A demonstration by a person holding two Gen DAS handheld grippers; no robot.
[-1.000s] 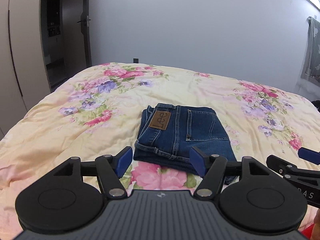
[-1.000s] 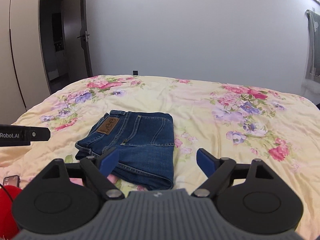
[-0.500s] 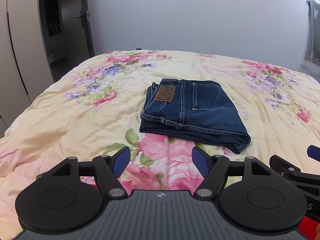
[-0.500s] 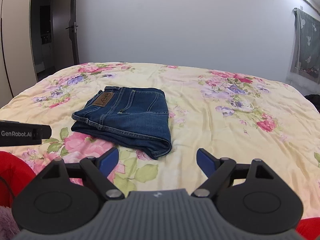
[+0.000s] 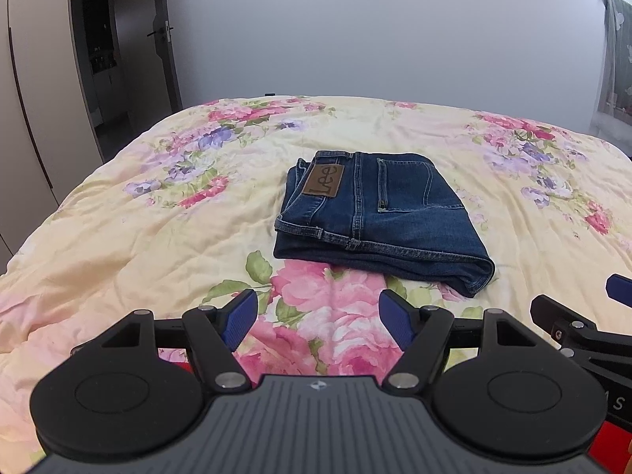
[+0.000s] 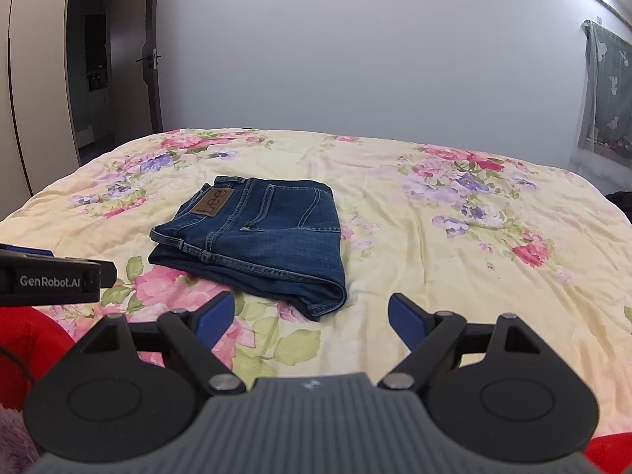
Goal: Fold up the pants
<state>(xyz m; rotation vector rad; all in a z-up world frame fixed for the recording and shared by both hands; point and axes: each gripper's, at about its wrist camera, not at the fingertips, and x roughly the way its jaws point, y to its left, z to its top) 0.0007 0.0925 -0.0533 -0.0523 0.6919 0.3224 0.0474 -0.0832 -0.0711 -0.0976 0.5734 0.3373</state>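
Dark blue jeans (image 5: 379, 213) lie folded into a compact rectangle on the floral bedspread (image 5: 158, 217), brown leather waist patch facing up. They also show in the right wrist view (image 6: 260, 237). My left gripper (image 5: 318, 318) is open and empty, held back from the jeans' near edge. My right gripper (image 6: 312, 316) is open and empty, near the jeans' right front corner and apart from it. The right gripper's finger (image 5: 616, 290) shows at the right edge of the left wrist view. The left gripper's body (image 6: 51, 276) shows at the left of the right wrist view.
The bed fills the room's middle, with a plain wall behind. An open dark door (image 5: 162, 39) and wardrobe panels (image 5: 35, 79) stand at the left. A curtain (image 6: 608, 91) hangs at the right. Red clothing (image 6: 27, 347) shows at the lower left.
Both grippers have drawn back toward the near side of the bed and away from the jeans, staying open. The folded jeans have not moved.
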